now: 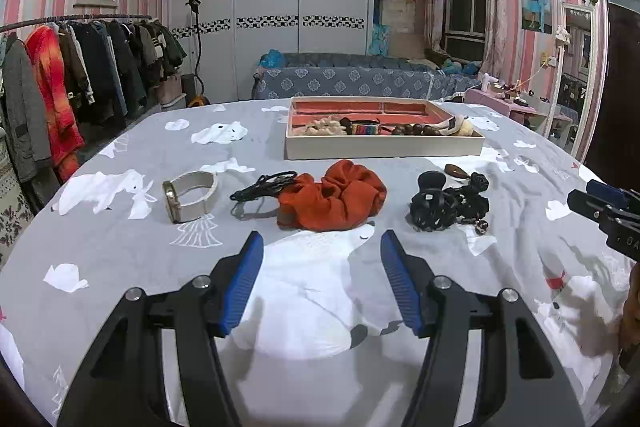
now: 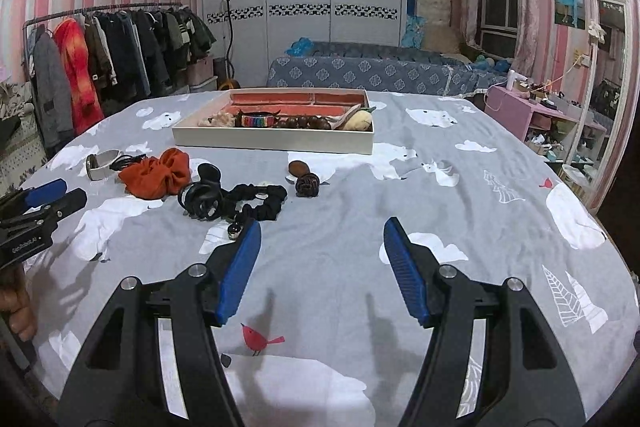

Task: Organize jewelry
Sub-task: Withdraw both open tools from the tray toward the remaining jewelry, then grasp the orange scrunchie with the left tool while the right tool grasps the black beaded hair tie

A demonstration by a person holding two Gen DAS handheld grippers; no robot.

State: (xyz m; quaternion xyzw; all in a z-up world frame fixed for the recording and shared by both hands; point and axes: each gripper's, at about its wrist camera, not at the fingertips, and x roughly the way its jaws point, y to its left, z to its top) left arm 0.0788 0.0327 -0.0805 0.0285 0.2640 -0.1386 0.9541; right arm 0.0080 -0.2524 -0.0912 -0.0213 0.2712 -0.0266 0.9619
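Note:
A white tray with red lining stands at the far middle of the bed and holds a beaded bracelet, a striped band and other pieces; it also shows in the right wrist view. In front of it lie a white watch, a black cord, an orange scrunchie, a black hair claw and a black scrunchie. Two brown carved pieces lie near the tray. My left gripper is open and empty, just short of the orange scrunchie. My right gripper is open and empty over bare sheet.
The grey bed sheet with white bear prints covers the whole work surface. A clothes rack stands to the left, a pink dresser and mirror to the right. The right gripper shows at the left view's right edge.

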